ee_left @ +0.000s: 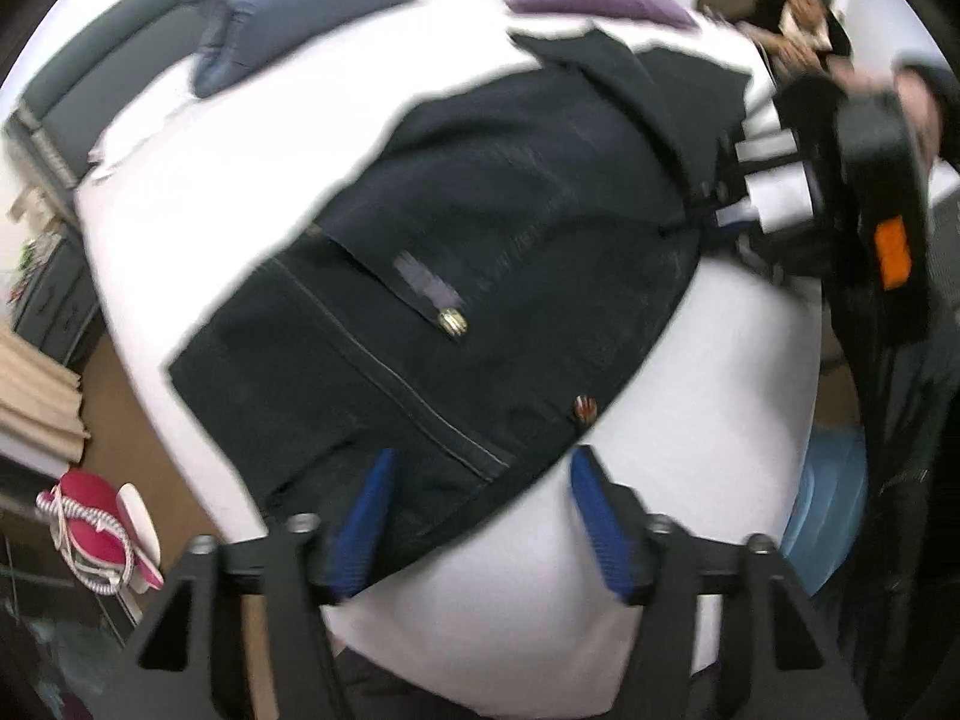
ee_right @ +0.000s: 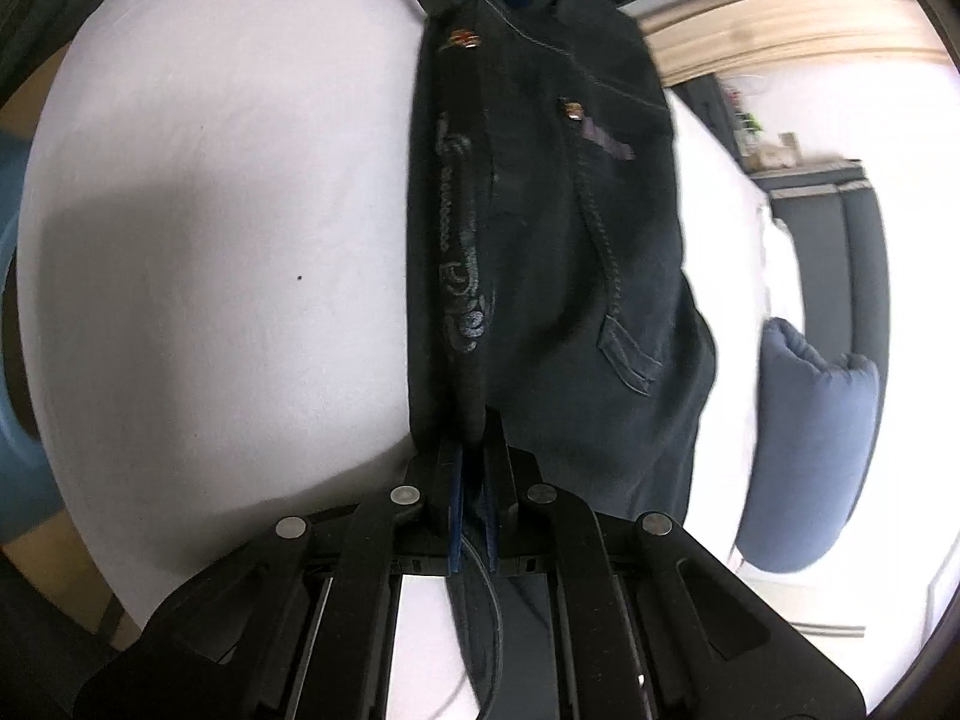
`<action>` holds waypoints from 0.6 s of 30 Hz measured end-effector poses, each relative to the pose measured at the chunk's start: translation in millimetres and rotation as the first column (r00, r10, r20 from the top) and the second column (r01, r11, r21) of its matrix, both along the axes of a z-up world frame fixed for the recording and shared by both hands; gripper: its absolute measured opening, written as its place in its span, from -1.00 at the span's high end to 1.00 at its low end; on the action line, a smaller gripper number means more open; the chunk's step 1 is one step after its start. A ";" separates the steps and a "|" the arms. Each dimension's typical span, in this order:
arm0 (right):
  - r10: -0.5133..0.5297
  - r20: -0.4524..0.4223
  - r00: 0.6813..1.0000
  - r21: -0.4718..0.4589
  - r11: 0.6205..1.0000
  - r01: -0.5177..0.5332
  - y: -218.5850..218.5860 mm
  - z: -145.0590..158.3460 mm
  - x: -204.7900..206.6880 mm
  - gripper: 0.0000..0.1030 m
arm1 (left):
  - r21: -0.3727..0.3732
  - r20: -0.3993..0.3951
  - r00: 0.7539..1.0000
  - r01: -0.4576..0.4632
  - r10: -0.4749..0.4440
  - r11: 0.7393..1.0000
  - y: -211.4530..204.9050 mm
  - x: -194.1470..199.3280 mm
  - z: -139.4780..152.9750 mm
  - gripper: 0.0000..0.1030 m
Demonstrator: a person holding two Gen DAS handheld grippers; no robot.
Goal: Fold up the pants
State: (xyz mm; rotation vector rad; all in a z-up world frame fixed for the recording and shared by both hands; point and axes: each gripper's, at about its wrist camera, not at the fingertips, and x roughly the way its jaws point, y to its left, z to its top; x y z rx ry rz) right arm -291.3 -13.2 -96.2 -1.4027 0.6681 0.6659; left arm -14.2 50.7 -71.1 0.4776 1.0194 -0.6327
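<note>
- Left wrist view: the pants (ee_left: pixel 480 252) lie on the white bed (ee_left: pixel 690 390) as a dark, compact bundle, already doubled at least once, with pocket seams and rivets facing up. The left gripper (ee_left: pixel 480 516) has its blue fingers (ee_left: pixel 372 516) spread apart over the near edge of the cloth, pinching nothing. The right gripper (ee_left: pixel 720 210) sits at the bundle's far end, held by a hand (ee_left: pixel 918 102).
- Right wrist view: the right gripper (ee_right: pixel 471 468) has its fingers together, clamped on the pants' (ee_right: pixel 540 240) folded edge.
- Judgement: the folding looks well along; what seems left is releasing the right end and perhaps a final smoothing or one more fold.
</note>
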 end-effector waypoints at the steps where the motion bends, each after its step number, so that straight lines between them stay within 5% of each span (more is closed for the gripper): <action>1: -0.008 0.022 1.000 0.026 1.000 0.007 -2.0 0.7 -0.7 0.83 | -0.037 0.016 0.999 -0.029 0.030 0.999 3.0 1.8 11.1 -0.44; 5: -0.102 0.046 0.994 0.108 0.989 0.096 -1.5 0.9 6.4 0.72 | -0.226 0.006 0.982 -0.182 0.188 0.957 2.0 27.8 34.8 -0.59; 8: -0.172 0.053 0.984 0.155 0.975 0.162 -2.0 2.6 -3.4 0.72 | -0.305 -0.037 0.962 -0.270 0.272 0.913 -17.9 52.7 20.4 -0.59; 10: -0.222 0.051 0.974 0.198 0.958 0.208 -1.6 2.7 -1.1 0.72 | -0.340 -0.139 0.937 -0.350 0.322 0.873 -31.0 73.9 -7.2 -0.59; 13: -0.296 0.050 0.954 0.272 0.923 0.272 -6.0 5.9 -0.4 0.71 | -0.285 -0.218 0.891 -0.448 0.398 0.848 -47.7 89.2 -52.5 -0.73; 15: -0.347 0.053 0.936 0.329 0.891 0.312 -13.4 9.6 -3.6 0.57 | -0.243 -0.162 0.910 -0.411 0.381 0.879 -65.3 84.2 -57.8 -0.96; 17: -0.388 0.037 0.921 0.371 0.861 0.348 -20.8 15.7 -9.8 0.46 | -0.164 -0.112 0.910 -0.413 0.399 0.896 -80.2 80.1 -57.7 -0.97; 18: -0.406 -0.007 0.914 0.392 0.839 0.376 -25.3 20.7 -12.5 0.14 | -0.175 -0.125 0.902 -0.430 0.413 0.886 -79.0 80.8 -57.1 -0.97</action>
